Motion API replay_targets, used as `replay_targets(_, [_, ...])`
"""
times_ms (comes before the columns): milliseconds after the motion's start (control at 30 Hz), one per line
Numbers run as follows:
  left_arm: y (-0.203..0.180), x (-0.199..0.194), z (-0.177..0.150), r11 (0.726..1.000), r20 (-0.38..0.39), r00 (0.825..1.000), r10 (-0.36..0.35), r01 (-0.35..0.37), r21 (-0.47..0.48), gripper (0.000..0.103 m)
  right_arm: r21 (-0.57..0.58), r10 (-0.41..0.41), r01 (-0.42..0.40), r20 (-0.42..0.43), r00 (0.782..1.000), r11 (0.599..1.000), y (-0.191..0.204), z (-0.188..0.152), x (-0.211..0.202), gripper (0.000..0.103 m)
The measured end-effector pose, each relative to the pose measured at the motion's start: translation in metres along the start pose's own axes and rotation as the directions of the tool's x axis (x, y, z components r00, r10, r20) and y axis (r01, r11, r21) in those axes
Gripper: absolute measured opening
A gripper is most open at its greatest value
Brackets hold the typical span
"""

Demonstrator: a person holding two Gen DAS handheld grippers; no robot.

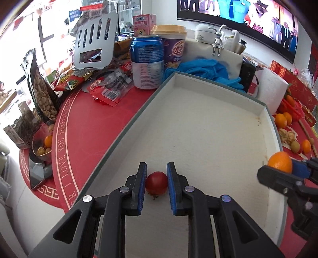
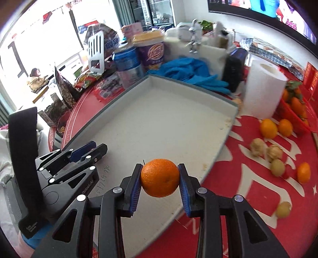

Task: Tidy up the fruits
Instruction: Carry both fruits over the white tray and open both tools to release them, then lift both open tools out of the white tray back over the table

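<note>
One red tomato point(image 1: 156, 183), one tray point(image 2: 163, 119), one blue can point(image 1: 147, 61), one paper-towel roll point(image 2: 262, 89), two grippers; four loose oranges at right, one held point(image 2: 160, 177).

A home living room: big television point(image 1: 248, 17) at one o'clock, snack bags point(image 1: 39, 89) crowding the red tabletop point(image 1: 95, 123) at ten

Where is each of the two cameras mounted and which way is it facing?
Left wrist: on the left gripper, looking down along its fingers at a red cherry tomato over the white tray; the right gripper enters from the right.
Right wrist: on the right gripper, looking down at its orange above the tray's edge; the left gripper appears at left.
Shared: tray, blue can, paper towel roll.
</note>
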State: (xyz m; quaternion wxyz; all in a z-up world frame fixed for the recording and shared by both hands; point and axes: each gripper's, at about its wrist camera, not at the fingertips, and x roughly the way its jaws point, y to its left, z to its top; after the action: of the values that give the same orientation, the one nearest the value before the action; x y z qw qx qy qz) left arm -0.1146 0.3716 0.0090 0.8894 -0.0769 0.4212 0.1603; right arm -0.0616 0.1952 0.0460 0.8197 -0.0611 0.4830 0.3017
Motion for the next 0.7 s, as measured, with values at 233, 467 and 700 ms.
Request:
replay_targets(233, [0.011,0.012,0.011,0.999,0.023,0.999,0.043,-0.043,0.026,0.022,-0.006,0.001,-0.001,-0.028,1.0,1.0,0.01,0.006,0.021,0.036])
replay_targets(467, [0.019,0.015,0.017,0.999,0.013,1.0,0.024,-0.025,0.027,0.035,0.015,0.01,-0.009,-0.034,0.999,1.0,0.009,0.012,0.029,0.036])
replay_targets(700, [0.012,-0.007,0.01,0.999,0.063,0.998,0.021,-0.022,0.025,0.083,0.01,-0.013,0.013,0.002,1.0,1.0,0.007,0.017,0.017,0.066])
